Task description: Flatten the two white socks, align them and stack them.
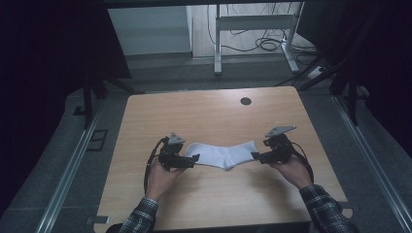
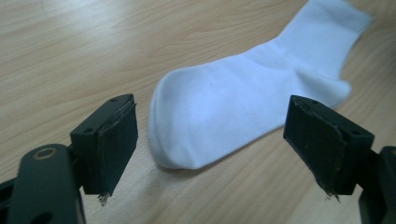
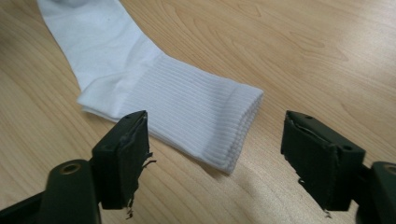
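White sock lay flat on the table. Left gripper jaws were spread at its toe, not touching. Right gripper jaws were spread at the cuff, also clear.

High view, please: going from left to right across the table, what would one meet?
Left gripper → white sock → right gripper, all over the wooden table.
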